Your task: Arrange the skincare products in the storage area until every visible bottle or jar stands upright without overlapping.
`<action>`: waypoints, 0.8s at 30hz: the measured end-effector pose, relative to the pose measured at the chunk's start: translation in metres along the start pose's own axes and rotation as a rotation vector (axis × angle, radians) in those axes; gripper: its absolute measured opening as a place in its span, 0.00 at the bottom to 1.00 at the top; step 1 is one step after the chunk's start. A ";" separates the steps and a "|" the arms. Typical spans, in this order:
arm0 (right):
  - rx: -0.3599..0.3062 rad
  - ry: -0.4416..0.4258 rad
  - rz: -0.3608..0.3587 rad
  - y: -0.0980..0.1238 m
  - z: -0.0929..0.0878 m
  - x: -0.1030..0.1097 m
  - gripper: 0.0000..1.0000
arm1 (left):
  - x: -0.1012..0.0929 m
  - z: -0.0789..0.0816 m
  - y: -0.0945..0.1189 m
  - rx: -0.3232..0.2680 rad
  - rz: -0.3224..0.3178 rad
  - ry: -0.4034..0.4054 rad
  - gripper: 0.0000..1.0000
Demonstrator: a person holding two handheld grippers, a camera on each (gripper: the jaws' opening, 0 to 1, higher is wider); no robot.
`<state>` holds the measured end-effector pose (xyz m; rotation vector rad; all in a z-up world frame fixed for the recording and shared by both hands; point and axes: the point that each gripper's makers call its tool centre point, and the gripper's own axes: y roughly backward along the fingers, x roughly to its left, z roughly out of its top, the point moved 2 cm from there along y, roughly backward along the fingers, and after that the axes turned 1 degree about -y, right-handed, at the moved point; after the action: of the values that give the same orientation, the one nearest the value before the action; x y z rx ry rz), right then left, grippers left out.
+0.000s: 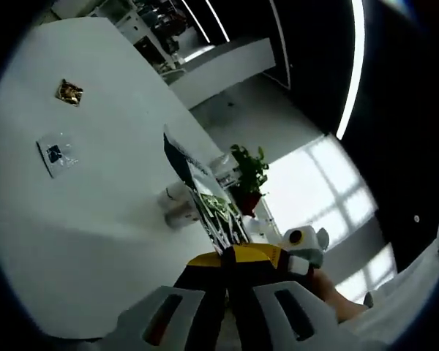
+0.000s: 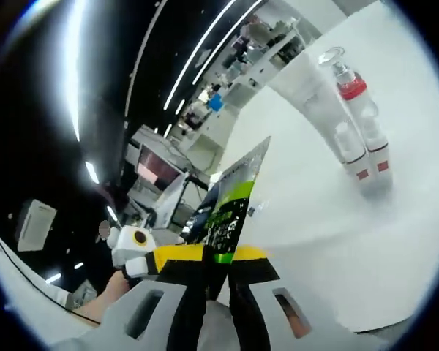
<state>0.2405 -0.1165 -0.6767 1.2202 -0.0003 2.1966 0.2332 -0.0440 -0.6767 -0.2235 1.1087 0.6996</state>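
My left gripper is shut on the lower edge of a flat dark sachet with green print, held edge-on above the white table. In the right gripper view the same black and green sachet rises from my right gripper, whose jaws are also shut on it. Each gripper shows in the other's view, close beside the sachet: the right gripper and the left gripper. A clear bottle with a red collar and a white tube stand together on the table. Pale bottles sit behind the sachet.
Two small sachets lie flat on the table, a gold one and a clear one with a dark square. A potted plant stands beyond the table edge. A person's hand holds the right gripper. Shelves and desks fill the background.
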 end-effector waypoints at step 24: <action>0.124 0.265 -0.014 -0.016 -0.007 -0.026 0.88 | 0.051 0.005 -0.056 0.015 0.026 0.121 0.00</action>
<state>0.2531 -0.1152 -0.7048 0.9807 0.2550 2.3592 0.2845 -0.0638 -0.7290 -0.2408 1.2335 0.7082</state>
